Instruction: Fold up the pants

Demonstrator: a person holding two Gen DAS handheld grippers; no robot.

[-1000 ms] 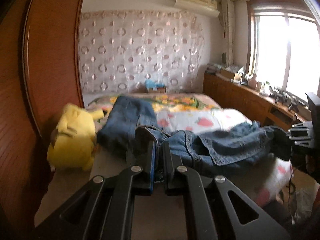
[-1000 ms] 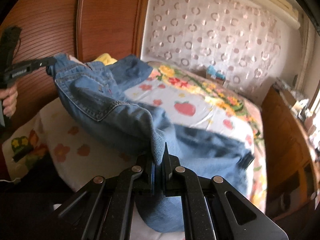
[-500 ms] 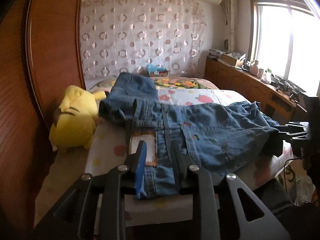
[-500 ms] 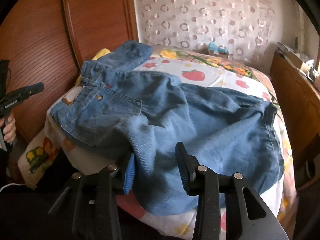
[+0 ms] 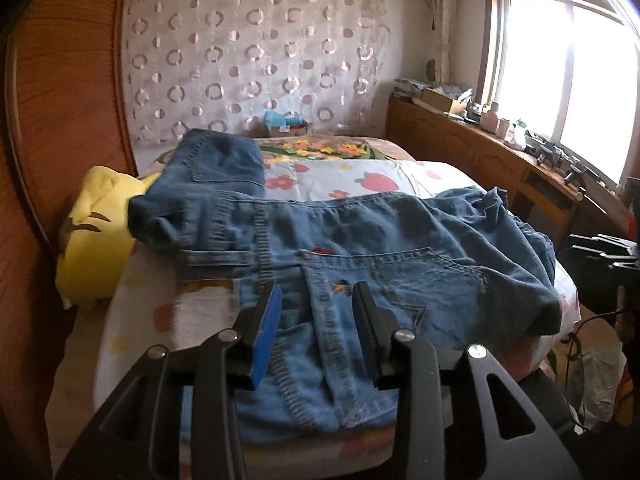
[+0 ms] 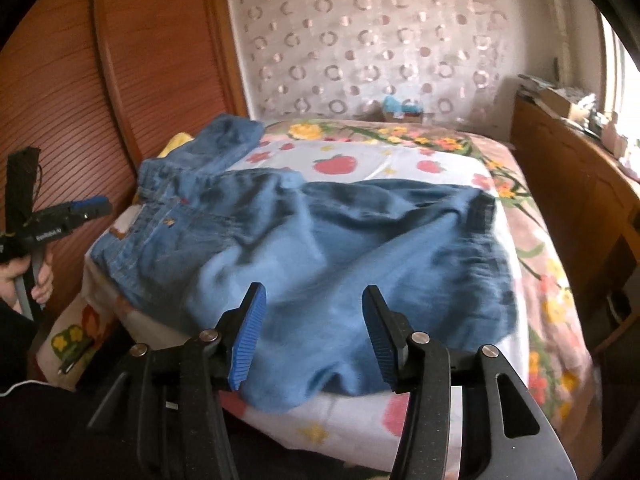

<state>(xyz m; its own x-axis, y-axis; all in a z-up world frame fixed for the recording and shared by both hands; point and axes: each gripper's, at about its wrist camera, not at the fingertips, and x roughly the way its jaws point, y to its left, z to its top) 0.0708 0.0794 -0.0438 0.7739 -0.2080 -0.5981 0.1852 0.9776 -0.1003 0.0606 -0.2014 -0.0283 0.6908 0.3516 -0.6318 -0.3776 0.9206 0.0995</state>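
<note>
a yellow plush toy point(image 5: 96, 236) sits at the left edge of the bed point(image 5: 360, 174), against the wooden headboard point(image 5: 60, 120). the blue jeans point(image 5: 360, 256) lie spread across the bed's near end, long axis running side to side: waistband at the left by the left gripper point(image 5: 318, 308), leg toward the right, and another leg angling back toward the curtain point(image 5: 256, 56). the left gripper has just been opening, waistband between its parted jaws, released. the right gripper point(image 6: 312, 312) has just been opening too, unclenched, the denim fold lying loose between its pads.
</note>
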